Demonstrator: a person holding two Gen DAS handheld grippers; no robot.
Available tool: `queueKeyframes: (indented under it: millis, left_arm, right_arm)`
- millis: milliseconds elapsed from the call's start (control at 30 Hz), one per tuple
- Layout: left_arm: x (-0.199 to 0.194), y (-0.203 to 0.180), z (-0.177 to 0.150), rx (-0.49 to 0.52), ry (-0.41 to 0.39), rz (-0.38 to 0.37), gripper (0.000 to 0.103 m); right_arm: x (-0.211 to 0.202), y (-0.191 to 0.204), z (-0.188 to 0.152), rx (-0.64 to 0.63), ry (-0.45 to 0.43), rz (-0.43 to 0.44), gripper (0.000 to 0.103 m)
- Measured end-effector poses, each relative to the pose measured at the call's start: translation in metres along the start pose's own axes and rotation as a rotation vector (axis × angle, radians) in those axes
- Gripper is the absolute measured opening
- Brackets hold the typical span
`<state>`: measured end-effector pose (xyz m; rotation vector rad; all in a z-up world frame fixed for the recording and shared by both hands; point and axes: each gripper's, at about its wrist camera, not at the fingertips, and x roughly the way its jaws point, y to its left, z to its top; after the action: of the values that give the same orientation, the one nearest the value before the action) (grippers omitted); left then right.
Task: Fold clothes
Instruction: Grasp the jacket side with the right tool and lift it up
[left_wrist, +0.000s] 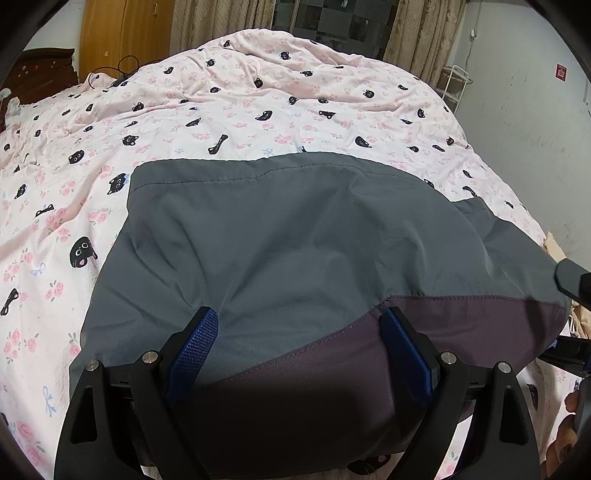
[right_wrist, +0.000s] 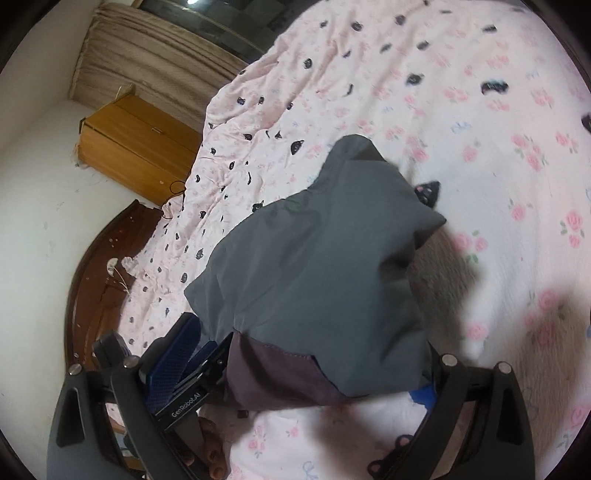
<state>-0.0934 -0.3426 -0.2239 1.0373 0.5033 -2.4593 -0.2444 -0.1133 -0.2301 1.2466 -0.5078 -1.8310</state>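
On the near side of the bed (left_wrist: 258, 110), a grey garment (left_wrist: 295, 240) with a plum-coloured band (left_wrist: 461, 332) along its near hem lies partly spread over the pink cat-and-rose sheet. The left gripper (left_wrist: 299, 343) sits low over the garment's near hem, its blue-padded fingers (left_wrist: 195, 347) standing wide apart with cloth passing between them, nothing pinched. In the right wrist view the same garment (right_wrist: 314, 277) hangs bunched and raised off the bed, its plum band (right_wrist: 273, 376) close to the camera; the right gripper (right_wrist: 325, 373) is mostly hidden by the cloth, so whether it is clamped on the fabric cannot be told. The left gripper (right_wrist: 177, 373) shows beside the garment's left edge in that view. Risks, as judgement: the fabric looks thin and slippery, so a shallow bite at the hem could let it slide free mid-fold; with one side lifted and the other merely resting, the fold line may skew or a loose corner may tuck under. The soft, wrinkled sheet could also get pinched along with the garment. Beyond the bed: a dark wooden headboard (right_wrist: 92, 277), an orange-brown wardrobe (right_wrist: 136, 144), beige curtains (right_wrist: 155, 62), a dark window, and scuffed pale walls.
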Motion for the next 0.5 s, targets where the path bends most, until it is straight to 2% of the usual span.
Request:
queueKeyframes:
  millis: [100,167,300,400,467,500]
  left_arm:
    - [0.000,0.000,0.000,0.002,-0.003,0.001,0.088]
    - [0.000,-0.001,-0.001,0.003,-0.004,0.000,0.088]
    - [0.000,0.000,-0.001,0.002,-0.008,-0.002,0.088]
    - [0.000,0.001,-0.001,-0.001,-0.011,-0.005,0.088]
    - [0.000,0.001,-0.001,-0.002,-0.012,-0.006,0.088]
    - [0.000,0.001,-0.001,-0.003,-0.012,-0.007,0.088]
  right_arm:
    - [0.012,-0.006,-0.003,0.018,0.029,-0.036,0.099]
    - [0.014,-0.014,-0.008,0.047,0.006,-0.026,0.097]
    - [0.014,-0.011,-0.015,-0.012,-0.012,-0.018,0.097]
    - [0.012,-0.015,-0.012,0.015,0.001,0.026,0.083]
    - [0.011,-0.019,-0.008,0.037,0.009,0.053,0.068]
    - [0.011,-0.019,-0.007,0.036,0.014,0.057,0.065]
